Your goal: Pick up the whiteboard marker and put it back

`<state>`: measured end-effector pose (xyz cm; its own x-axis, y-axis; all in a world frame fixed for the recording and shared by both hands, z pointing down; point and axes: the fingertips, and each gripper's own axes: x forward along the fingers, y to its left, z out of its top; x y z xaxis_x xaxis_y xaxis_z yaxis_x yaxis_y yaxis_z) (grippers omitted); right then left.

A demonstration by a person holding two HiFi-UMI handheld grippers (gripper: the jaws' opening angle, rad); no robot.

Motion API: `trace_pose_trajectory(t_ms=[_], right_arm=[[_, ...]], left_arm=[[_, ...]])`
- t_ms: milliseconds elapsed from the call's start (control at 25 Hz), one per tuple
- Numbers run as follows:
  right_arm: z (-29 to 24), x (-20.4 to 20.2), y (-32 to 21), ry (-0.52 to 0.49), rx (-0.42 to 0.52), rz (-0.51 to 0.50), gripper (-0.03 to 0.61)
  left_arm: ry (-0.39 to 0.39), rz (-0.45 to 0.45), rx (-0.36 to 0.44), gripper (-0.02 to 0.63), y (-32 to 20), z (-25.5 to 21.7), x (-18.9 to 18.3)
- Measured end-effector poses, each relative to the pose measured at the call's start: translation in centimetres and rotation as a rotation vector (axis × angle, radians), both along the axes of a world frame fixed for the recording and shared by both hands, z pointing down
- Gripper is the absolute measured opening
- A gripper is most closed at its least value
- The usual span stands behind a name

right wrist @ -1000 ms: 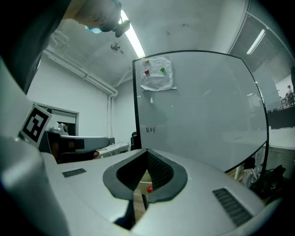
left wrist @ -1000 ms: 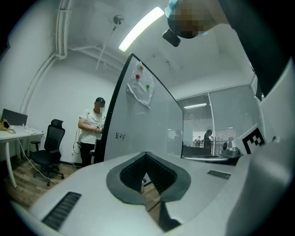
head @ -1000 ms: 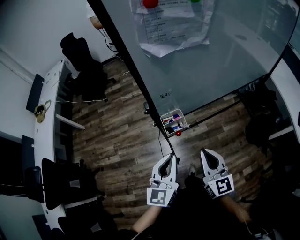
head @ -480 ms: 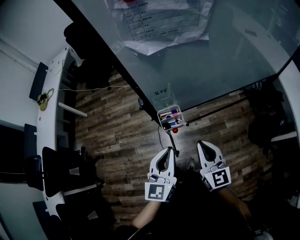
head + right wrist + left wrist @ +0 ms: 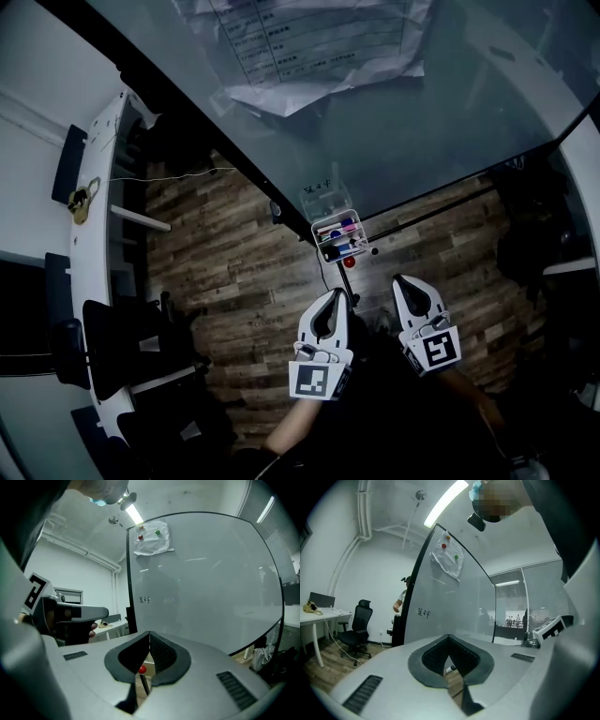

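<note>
Head view: left tool [image 5: 336, 293] and right tool [image 5: 401, 279] side by side above wood floor [image 5: 234, 253], near lower edge of whiteboard [image 5: 422, 112]. Both tools: jaws closed tip to tip, nothing gripped. Whiteboard markers [image 5: 341, 226] lie in small tray [image 5: 317, 234] at board's lower edge, apart from both tools. Red ball [image 5: 349, 262] just below tray. Papers [image 5: 319, 47] pinned on board.

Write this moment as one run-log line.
left hand-held gripper: shut, empty | right hand-held gripper: shut, empty | markers: in tray, not yet picked
</note>
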<state>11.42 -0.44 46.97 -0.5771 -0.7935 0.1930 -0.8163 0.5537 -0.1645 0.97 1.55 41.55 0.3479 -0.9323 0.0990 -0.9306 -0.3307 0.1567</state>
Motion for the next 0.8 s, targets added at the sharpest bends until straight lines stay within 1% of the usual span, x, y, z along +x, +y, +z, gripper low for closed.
trace_pose_trajectory(t_ms=[160,440,520,600,800], right_arm=[[0.7,-0.8,-1.3,0.014,-0.005,-0.005,0.015],[2.8,-1.7,-2.9,0.019,-0.055,-0.001,0.021],[3.4,-2.0,-3.4,0.015,-0.073,0.000,0.043],[3.9,-2.7,-3.8,-0.002,-0.074,-0.012,0.077],[4.9,-3.6,-4.8,0.001,-0.090,-0.021,0.112]], left_arm=[[0.007,0.013,-0.010,0.002,-1.2,0.5,-0.4],[0.015,0.030,-0.032,0.002,-3.1,1.2,-1.2],[0.017,0.033,-0.036,0.002,-3.6,1.4,-1.4],[0.020,0.034,-0.047,0.002,-3.9,1.7,-1.7],[0.025,0.033,-0.071,0.002,-4.4,2.4,-2.2]])
